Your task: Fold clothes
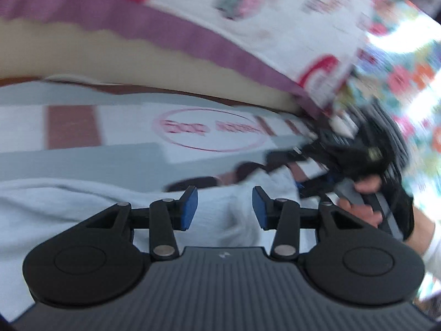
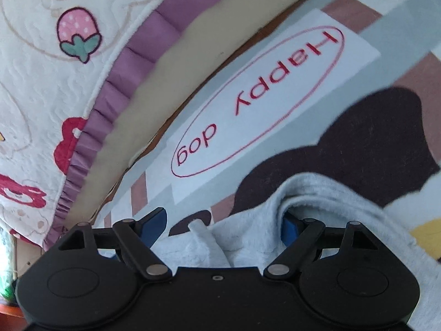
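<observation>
Pale grey, soft knit garment (image 2: 248,237) is lying bunched on the patchwork bedsheet with the red "Happy dog" oval (image 2: 256,102), just on the near side of that oval. The right gripper (image 2: 224,220) is standing spread wide with a raised fold of the cloth between its blue pads but not pinched, and the left gripper (image 1: 224,207) is hanging released and partly apart over the same cloth. To my eye both should be settling lower onto one clean edge each, away from the oval, before clenching, or they risk gathering several layers.
</observation>
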